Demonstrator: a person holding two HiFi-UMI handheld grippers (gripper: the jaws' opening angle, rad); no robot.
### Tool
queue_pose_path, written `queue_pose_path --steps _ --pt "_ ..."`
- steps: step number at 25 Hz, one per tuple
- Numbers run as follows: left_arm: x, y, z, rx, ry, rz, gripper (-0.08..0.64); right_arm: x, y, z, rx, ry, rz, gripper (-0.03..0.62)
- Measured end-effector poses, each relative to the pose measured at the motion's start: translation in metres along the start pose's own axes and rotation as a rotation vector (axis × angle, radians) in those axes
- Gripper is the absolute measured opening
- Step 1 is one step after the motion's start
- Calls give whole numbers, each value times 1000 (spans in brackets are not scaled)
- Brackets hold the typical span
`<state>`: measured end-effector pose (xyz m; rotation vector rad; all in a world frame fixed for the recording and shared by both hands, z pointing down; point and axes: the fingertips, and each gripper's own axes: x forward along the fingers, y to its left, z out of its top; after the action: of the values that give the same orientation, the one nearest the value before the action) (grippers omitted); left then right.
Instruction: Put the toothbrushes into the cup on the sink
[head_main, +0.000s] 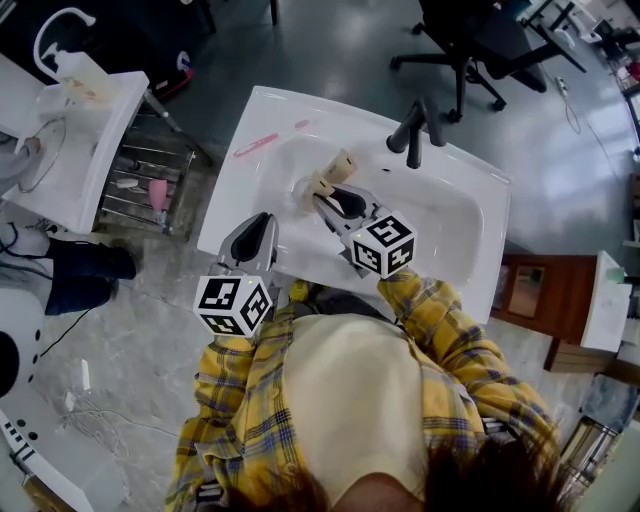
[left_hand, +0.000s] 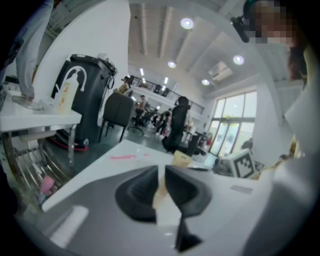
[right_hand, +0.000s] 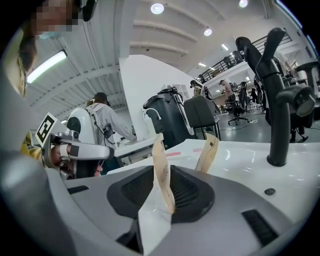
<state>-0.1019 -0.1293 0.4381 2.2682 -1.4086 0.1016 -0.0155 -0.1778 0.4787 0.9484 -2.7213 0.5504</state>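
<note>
My right gripper (head_main: 325, 195) (right_hand: 163, 172) reaches over the basin of the white sink (head_main: 470, 195). It is shut on a flat tan paper packet (right_hand: 161, 167) (head_main: 320, 186) that stands upright between its jaws. A second tan packet (head_main: 343, 161) (right_hand: 207, 152) stands just beyond it; I cannot make out a cup against the white basin. A pink toothbrush (head_main: 256, 145) (left_hand: 122, 157) lies on the sink's far left rim. My left gripper (head_main: 263, 222) (left_hand: 161, 175) hovers at the front left rim, jaws almost together. A pale tan strip shows in the gap; whether it is gripped is unclear.
A black faucet (head_main: 415, 128) (right_hand: 277, 100) rises at the back of the sink. A second sink (head_main: 90, 130) and a metal rack (head_main: 150, 185) stand to the left, and a person (head_main: 60, 270) is beside them. A wooden stand (head_main: 525, 290) is on the right, an office chair (head_main: 470, 40) behind.
</note>
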Motion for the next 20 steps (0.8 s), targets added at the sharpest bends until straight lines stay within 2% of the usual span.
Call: queue_pose_path --steps 10,20 --pt "2 3 0 -16 -8 4 40 -20 20 12 -77 -7 59 89" --pt "0 1 12 -13 -31 1 40 -44 20 38 -56 -64 33 87"
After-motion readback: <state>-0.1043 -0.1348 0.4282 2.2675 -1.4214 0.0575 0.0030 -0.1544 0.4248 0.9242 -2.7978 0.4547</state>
